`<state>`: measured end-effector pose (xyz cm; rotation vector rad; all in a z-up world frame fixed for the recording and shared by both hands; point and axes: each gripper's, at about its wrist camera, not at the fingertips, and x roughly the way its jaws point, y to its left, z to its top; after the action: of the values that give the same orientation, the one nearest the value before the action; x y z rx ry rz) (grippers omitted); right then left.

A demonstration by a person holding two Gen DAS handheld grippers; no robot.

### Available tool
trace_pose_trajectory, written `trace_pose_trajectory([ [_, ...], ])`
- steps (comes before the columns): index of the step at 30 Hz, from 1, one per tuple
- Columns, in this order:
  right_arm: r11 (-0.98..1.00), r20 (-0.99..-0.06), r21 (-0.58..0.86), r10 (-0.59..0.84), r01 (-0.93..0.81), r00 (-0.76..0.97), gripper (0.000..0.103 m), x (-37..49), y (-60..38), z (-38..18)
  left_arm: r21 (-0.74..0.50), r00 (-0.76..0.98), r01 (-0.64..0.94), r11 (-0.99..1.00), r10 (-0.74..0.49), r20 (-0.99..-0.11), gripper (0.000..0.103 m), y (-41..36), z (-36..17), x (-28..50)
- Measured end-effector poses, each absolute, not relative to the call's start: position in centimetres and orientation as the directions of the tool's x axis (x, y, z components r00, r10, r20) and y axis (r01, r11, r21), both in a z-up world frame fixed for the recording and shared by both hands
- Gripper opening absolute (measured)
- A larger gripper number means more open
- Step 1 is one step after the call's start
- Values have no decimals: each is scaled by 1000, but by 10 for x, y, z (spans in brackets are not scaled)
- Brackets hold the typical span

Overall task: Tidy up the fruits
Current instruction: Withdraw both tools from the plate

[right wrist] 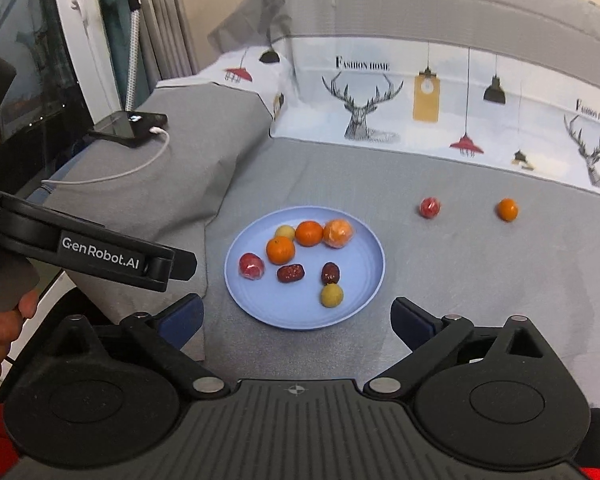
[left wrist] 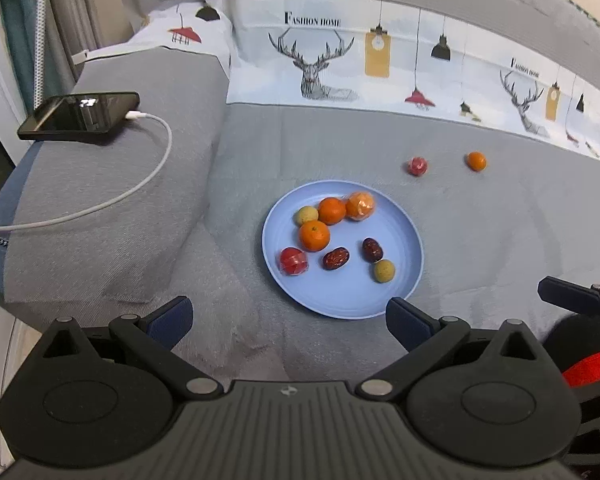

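Bed: a grey bedspread (right wrist: 480,280) carries everything, with a printed deer-and-lamp quilt (right wrist: 440,92) folded along its far edge and a grey pillow (left wrist: 112,184) at its left edge.

Plate: a pale blue plate (right wrist: 364,288) sits near the bedspread's near edge, towards the pillow; it holds two oranges, a wrapped peeled orange, a wrapped red fruit, two dark dates and two small yellowish fruits.

Left gripper: the left gripper (left wrist: 288,316) hangs above the plate's near rim, jaws spread wide, nothing between them.

Right gripper: the right gripper (right wrist: 298,316) is just as wide and just as empty, poised over the same near rim.

Strays: a wrapped red fruit (right wrist: 430,207) and a loose orange (right wrist: 507,209) lie on bare bedspread beyond the plate and to its right, well apart from it and from each other.

Key relation: both strays lie ahead and rightward of either gripper; the right hand looks the nearer, the orange being the farther right. Both are round, so no long axis governs the approach.

Phone: a phone (left wrist: 80,116) charges on the pillow by a white cable (left wrist: 140,184).

Hard to read: whether the red fruits are tomatoes or something else cannot be told through the wrap; the bed's right side is cut off.
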<state>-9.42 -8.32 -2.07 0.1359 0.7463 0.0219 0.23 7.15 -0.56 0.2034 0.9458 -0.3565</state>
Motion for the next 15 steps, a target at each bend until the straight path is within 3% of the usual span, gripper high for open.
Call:
trace_pose_trajectory([
  [15,994,-626,106,47,25,778,100,-115,-81,-5,17,573,383,924,-223,-788,103,71,14,-13],
])
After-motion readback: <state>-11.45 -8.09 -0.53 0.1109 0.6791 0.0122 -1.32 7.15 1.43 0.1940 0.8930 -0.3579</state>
